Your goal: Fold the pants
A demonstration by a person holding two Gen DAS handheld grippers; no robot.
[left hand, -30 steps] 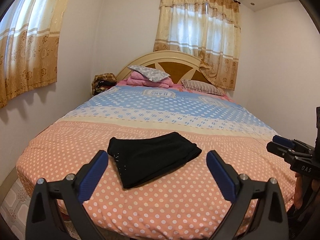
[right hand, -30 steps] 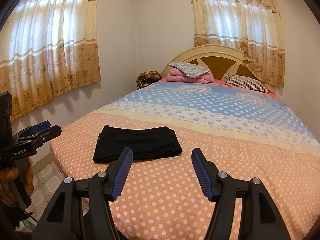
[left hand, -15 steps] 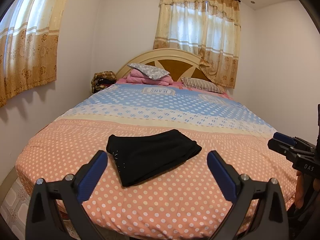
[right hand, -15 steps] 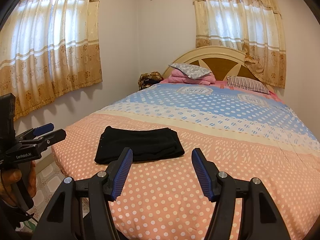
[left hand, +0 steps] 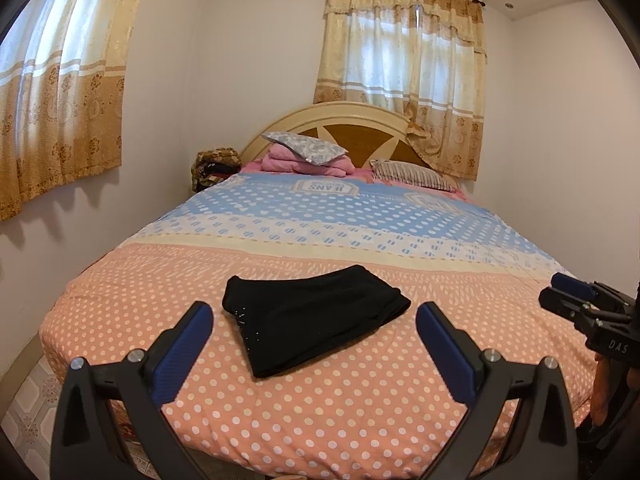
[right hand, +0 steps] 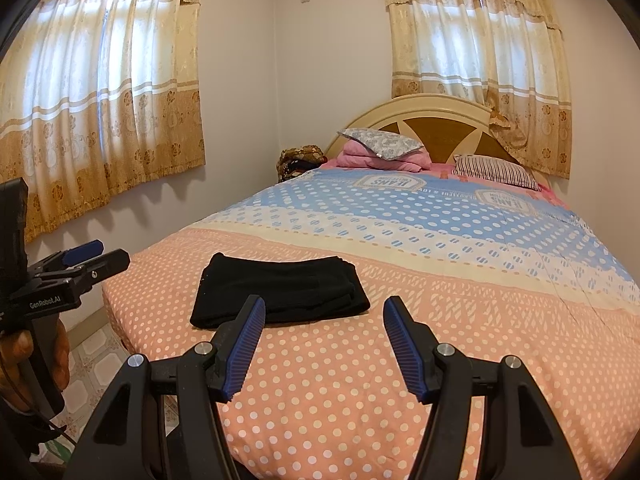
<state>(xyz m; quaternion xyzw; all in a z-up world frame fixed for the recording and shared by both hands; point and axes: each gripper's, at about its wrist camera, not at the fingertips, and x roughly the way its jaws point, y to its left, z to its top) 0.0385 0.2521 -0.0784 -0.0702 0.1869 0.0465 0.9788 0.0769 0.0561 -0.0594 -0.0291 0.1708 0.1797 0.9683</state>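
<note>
Pants (left hand: 316,316): black, folded flat on bed (left hand: 360,400), near its foot.
Left claw (left hand: 314,338): spread, empty, pants at 12 o'clock.
Right claw (right hand: 323,330): spread, empty, pants at 11 o'clock.

White-walled bedroom, curtained windows (left hand: 404,52), arched headboard (left hand: 348,128), tiled floor (right hand: 96,356).

From my seat almost nothing differs: the folded black pants (left hand: 316,316) sit a shade lower in both wrist views, and the bed's headboard (left hand: 344,120) has drifted down slightly with them.
</note>
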